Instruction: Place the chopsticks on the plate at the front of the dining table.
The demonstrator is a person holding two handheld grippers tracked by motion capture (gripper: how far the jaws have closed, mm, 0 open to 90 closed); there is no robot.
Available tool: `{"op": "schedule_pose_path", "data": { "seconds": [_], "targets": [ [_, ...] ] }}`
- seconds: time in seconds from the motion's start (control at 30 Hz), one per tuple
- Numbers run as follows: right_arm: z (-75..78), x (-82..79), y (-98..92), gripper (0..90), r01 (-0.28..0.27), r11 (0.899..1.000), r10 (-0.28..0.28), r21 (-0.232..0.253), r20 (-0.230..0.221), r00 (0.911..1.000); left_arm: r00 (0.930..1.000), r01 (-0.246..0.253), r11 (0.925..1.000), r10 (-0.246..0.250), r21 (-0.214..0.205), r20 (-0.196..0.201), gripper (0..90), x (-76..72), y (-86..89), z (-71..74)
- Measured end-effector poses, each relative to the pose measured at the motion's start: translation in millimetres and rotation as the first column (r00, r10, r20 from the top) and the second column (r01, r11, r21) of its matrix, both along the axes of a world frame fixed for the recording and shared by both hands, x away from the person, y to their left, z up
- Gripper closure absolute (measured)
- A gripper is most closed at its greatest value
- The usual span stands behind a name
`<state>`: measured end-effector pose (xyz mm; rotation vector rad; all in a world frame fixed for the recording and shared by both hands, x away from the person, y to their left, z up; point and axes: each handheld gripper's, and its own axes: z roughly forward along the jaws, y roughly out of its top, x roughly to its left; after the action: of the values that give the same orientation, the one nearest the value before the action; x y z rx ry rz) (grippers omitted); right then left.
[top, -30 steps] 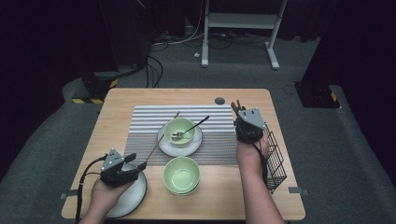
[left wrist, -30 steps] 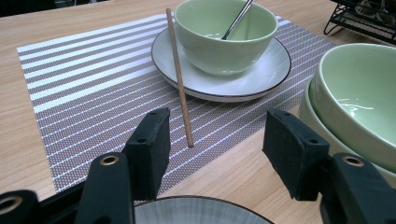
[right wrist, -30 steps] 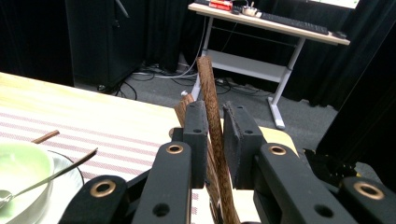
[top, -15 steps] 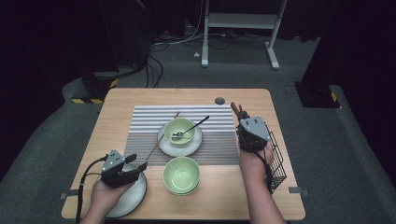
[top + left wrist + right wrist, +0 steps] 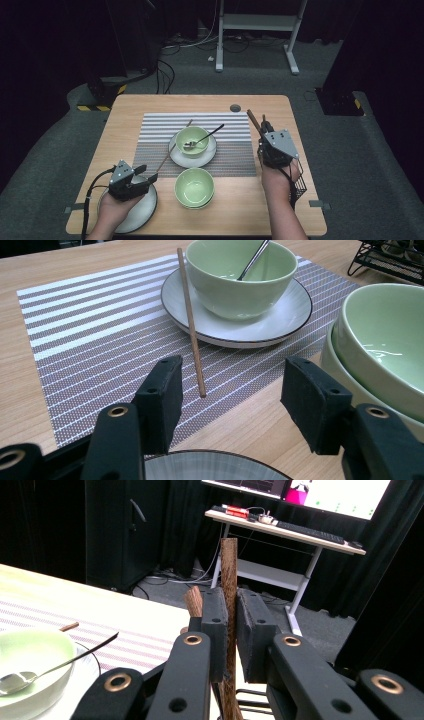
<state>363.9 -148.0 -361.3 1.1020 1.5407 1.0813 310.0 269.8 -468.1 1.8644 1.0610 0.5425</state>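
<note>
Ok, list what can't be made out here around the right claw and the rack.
- Lower end of the dark wooden sticks in the right claw: right gripper view, hidden by the claw's jaws and cut by the bottom edge.
- How many sticks it clamps: high view too small; a second tip shows behind one jaw.
- Contents of the black wire rack: high view, covered by the hand; left gripper view, cropped at the corner.

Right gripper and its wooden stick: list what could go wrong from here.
1. The right gripper pinches the wooden stick on a narrow edge; it may twist or slip out.
2. A second stick sits beside the jaws and could drop.
3. The stick's end could catch the wire rack below.
</note>
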Motion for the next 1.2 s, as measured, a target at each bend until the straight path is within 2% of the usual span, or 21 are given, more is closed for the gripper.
{"op": "schedule_pose_path", "data": {
  "seconds": [0.77, 1.2],
  "targets": [
    [10.5, -14.1, -19.5, 83.6, -0.01, 0.998, 0.006, 0.063, 0.055, 0.9984, 0.9999, 0.006, 1.0, -0.006, 0.002, 0.009, 41.5, -1.8, -2.5, -0.1],
    [15.5, -19.4, -19.9, 83.7, -0.017, 0.997, 0.01, 0.08, 0.095, 0.9954, 0.9999, 0.006, 1.0, -0.006, 0.001, 0.013, 41.4, -2.2, -1.9, -0.1]
  ]
}}
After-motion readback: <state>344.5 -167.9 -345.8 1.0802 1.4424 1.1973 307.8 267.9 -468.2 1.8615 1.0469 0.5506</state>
